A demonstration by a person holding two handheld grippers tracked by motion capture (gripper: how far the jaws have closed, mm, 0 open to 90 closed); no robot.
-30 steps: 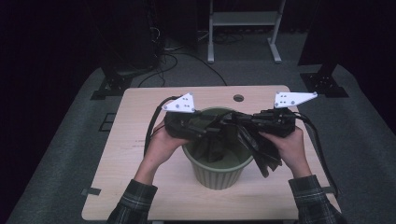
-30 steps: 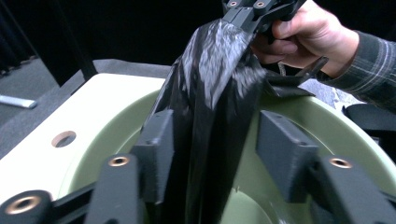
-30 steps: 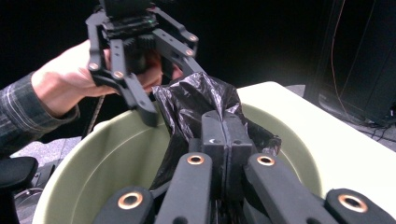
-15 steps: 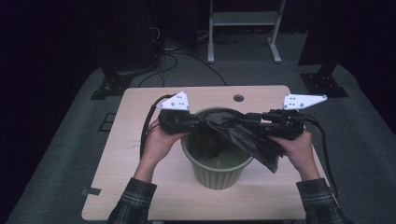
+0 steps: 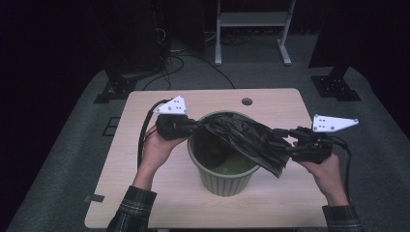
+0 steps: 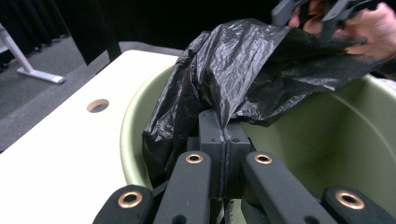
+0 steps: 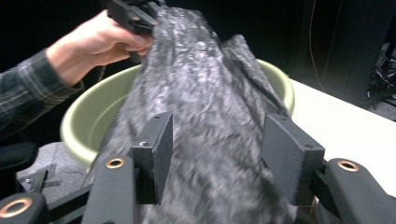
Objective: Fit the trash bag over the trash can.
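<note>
Surface (image 5: pixel 145 193): pale wood top, rounded corners, bare on the near side apart from the two forearms in plaid sleeves coming in over its near edge. A round cable hole (image 5: pixel 247 101) sits near its far edge. Grey carpet all round; beyond the surface, black stand feet, loose cables on the floor and a white metal frame (image 5: pixel 251 29) against a dark background.

Container: a green ribbed bin (image 5: pixel 225 176) stands upright at the middle of the surface. A black plastic bag (image 5: pixel 246 140) is stretched across its mouth from the left rim over to the right, where one end droops outside the rim. Part of the bag hangs down inside the left half; the green floor of the bin shows bare below it.

Left gripper (image 5: pixel 191 126): held at the bin's left rim, fingers pressed together and pinching a fold of the bag.

Right gripper (image 5: pixel 280 137): held just right of the bin, apart from the rim. Its fingers have just been opening and now stand spread, with the bag lying between them; the pads do not press it.

View differences: the left gripper view shows the pinch directly, bag crumpled above the shut fingers (image 6: pixel 212 135), with the inner wall of the bin and the other hand beyond. The right gripper view is blurred on the bag but shows clear gaps beside both fingers (image 7: pixel 156 149), and the left hand (image 7: pixel 93 46) at the far rim. The high view gives the room.
</note>
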